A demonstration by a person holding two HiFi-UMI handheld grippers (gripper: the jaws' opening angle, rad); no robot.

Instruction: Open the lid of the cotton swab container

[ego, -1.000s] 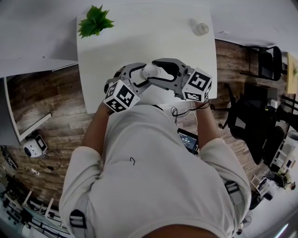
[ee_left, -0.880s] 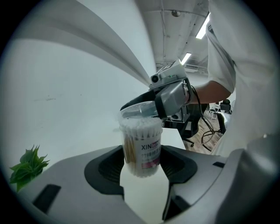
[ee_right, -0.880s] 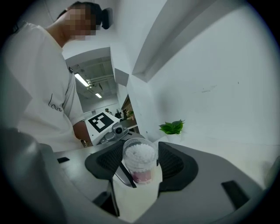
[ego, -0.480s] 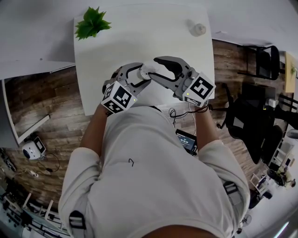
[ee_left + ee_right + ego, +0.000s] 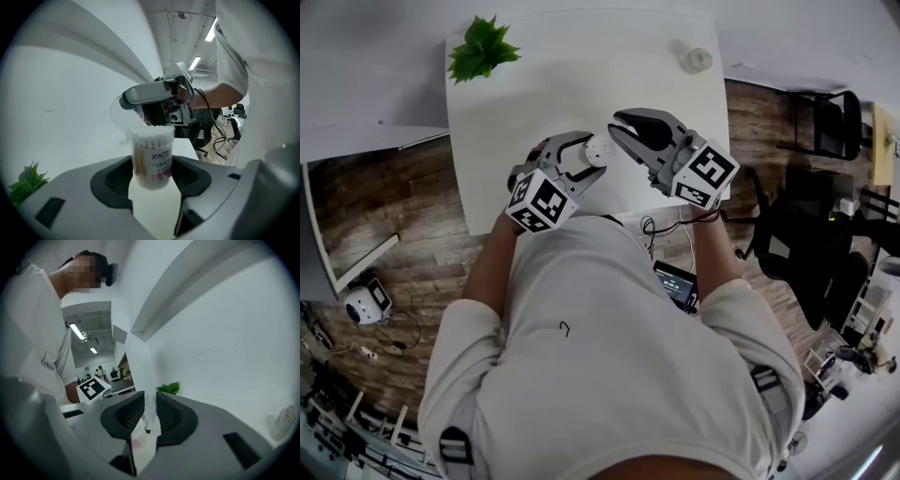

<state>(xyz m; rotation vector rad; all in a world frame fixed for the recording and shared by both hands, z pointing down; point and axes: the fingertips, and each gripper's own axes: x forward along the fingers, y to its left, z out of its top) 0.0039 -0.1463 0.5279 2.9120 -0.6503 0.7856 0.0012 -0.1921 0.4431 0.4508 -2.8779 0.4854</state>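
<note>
The left gripper (image 5: 591, 157) covers most of the cotton swab container (image 5: 151, 157) in the head view. Its pads are clamped on the container's sides above the white table (image 5: 544, 84). The container's long axis stands upright across the jaws, swab tips toward the right gripper (image 5: 617, 127). That gripper's jaws are closing on the clear lid (image 5: 150, 411), seen edge-on and faint. Wood floor (image 5: 384, 206) and office chairs (image 5: 830, 127) surround the table.

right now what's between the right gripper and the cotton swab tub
The clear lid. In the left gripper view it tilts up from the tub into the right gripper, whose jaws are closing on it.
</note>
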